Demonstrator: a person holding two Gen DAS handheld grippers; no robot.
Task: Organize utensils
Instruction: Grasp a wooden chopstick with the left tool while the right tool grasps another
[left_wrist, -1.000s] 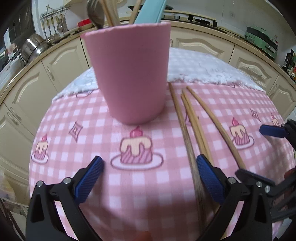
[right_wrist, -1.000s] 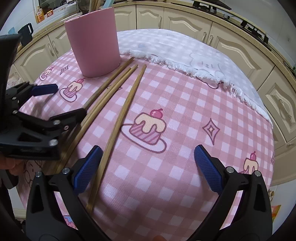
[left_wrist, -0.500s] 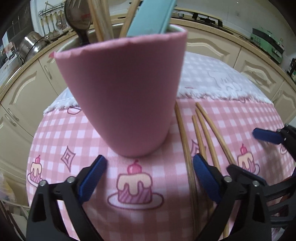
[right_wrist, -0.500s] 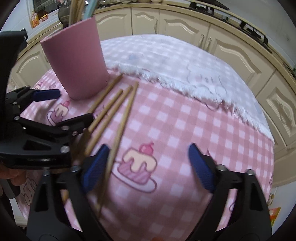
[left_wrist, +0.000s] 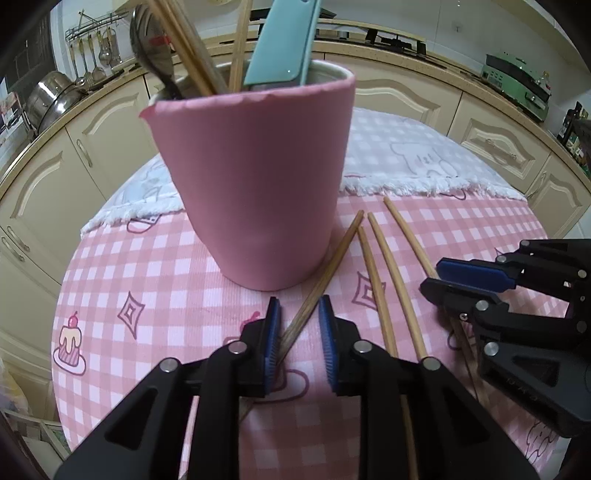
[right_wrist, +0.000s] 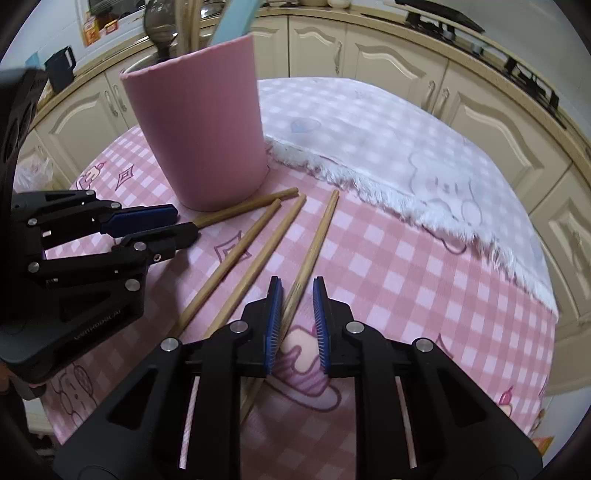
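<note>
Left hand-held gripper (left_wrist: 298, 334) narrowed around the darkest chopstick (left_wrist: 325, 273), blue pads just beside it, contact unclear. Right hand-held gripper (right_wrist: 295, 321) likewise narrowed around the outermost chopstick (right_wrist: 314, 243), gap showing on one side. Between these, two more chopsticks (right_wrist: 255, 251) flat on the pink checked surface (right_wrist: 406, 266). Beyond, touching the darkest chopstick's far end, pink cup (left_wrist: 255, 177) upright, holding spoon, chopsticks and a teal handle.

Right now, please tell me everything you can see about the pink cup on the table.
The pink cup stands upright on the checked tablecloth, tapering toward its base, with a matte pink outside and pale inside. It holds wooden chopsticks, a metal spoon and a light blue utensil. One loose chopstick lies against its base. No gripper touches it.
</note>
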